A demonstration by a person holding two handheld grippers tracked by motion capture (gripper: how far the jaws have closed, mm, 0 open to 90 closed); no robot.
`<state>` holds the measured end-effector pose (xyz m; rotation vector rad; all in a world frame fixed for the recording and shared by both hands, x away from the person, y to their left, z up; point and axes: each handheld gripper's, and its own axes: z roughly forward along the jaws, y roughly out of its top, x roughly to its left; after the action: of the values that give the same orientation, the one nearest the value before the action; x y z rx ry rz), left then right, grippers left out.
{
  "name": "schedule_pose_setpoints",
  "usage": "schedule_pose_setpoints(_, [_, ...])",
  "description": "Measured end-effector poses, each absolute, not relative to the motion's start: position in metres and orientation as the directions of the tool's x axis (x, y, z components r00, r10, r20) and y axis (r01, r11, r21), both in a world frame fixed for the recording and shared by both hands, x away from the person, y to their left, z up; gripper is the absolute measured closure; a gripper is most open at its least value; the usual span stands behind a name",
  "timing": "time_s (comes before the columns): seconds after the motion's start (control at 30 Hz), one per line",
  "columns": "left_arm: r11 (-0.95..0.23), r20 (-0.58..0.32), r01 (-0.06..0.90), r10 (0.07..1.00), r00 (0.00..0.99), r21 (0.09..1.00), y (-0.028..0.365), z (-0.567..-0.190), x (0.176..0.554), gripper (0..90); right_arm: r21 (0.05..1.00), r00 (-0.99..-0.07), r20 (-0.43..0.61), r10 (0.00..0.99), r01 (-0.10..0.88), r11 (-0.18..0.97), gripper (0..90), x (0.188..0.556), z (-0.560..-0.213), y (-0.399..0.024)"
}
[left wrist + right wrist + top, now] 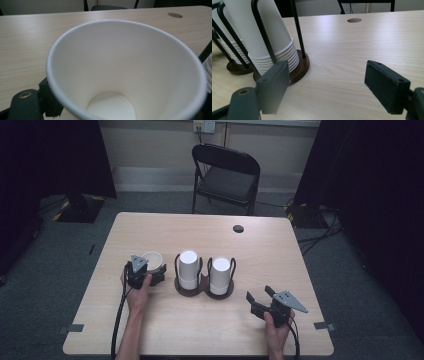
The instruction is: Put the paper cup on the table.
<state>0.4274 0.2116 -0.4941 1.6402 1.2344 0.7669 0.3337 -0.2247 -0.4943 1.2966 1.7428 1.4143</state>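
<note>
the pale wooden tabletop takes up the middle of the high view, with a small round cable hole near its far edge. beyond that edge stands a black folding chair on the grey carpet.

at the centre of the tabletop sit two dark round holders with black wire uprights, touching each other side by side. each carries a stack of white paper cups turned upside down: the left stack and the right stack. in the right gripper view the nearer stack shows its nested rims piled just above the brown base.

just left of the left holder, a single white paper cup stands upright on the tabletop, mouth up. the left gripper is at this cup on its near side, held by the person's left hand. in the left gripper view the cup is seen from close above, its inside bare and its round bottom visible; one black jaw shows just beside the cup's outer wall at lower left, and whether its pad touches the wall cannot be told. the jaws stand wide, released.

the right gripper rests near the front right of the tabletop, well apart from the holders, in the right hand. its jaws are spread with bare tabletop between them, grasping nothing.
</note>
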Motion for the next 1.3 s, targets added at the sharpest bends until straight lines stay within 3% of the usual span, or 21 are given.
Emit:
schedule_pose_setpoints(0.9, [-0.04, -0.059, 0.353, 0.962, 0.266, 0.935, 0.222, -0.479, 0.388, 16.1, 0.941, -0.385, 0.167, 0.908, 0.336, -0.031, 19.7, 0.333, -0.495, -0.226])
schedule_pose_setpoints(1.13, [0.011, -0.121, 0.352, 0.948, 0.294, 0.936, 0.22, -0.479, 0.368, 15.8, 0.941, -0.382, 0.17, 0.908, 0.337, -0.034, 19.8, 0.334, -0.495, -0.226])
schedule_pose_setpoints(1.3, [-0.012, -0.1, 0.339, 0.944, 0.314, 0.941, 0.214, -0.475, 0.357, 15.7, 0.94, -0.381, 0.171, 0.908, 0.339, -0.035, 19.7, 0.334, -0.495, -0.226])
